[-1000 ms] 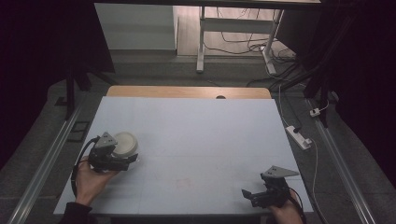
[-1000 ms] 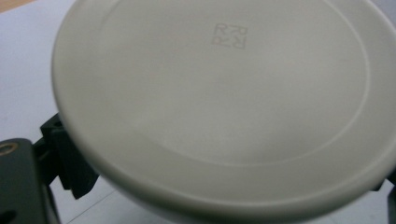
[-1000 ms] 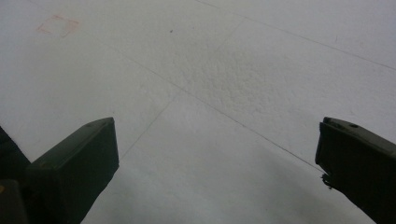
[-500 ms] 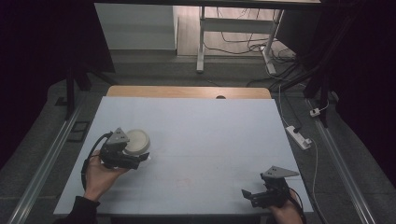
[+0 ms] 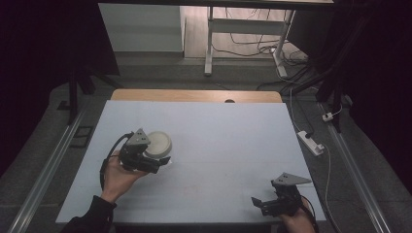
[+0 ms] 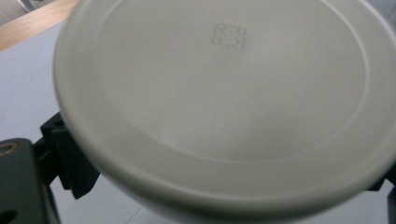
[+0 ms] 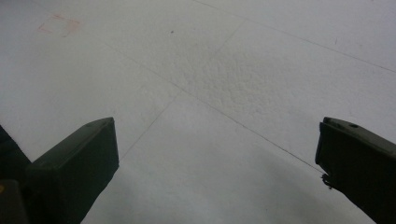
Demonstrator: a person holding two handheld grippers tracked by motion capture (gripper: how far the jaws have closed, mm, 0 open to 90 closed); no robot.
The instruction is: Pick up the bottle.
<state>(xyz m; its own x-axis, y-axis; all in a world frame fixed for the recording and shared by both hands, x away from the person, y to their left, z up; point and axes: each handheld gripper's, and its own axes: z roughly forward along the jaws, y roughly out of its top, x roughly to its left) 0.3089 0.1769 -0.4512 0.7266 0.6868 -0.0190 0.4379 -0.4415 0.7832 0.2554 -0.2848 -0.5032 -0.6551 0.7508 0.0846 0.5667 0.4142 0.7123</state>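
A round white dish sits between the jaws of my left gripper, which is shut on it over the left part of the pale table. In the left gripper view the dish shows its flat base with a small stamped mark, and a black fingertip presses its rim at the lower left. My right gripper rests near the table's front right corner. Its jaws stand wide apart in the right gripper view, with bare table between them.
A wooden strip runs along the table's far edge. A white power strip lies on the floor to the right, and metal rails flank the table. A faint red square mark shows on the tabletop ahead of the right gripper.
My left gripper has carried the white dish to the right and a little farther from the person. The right gripper has stayed where it was.
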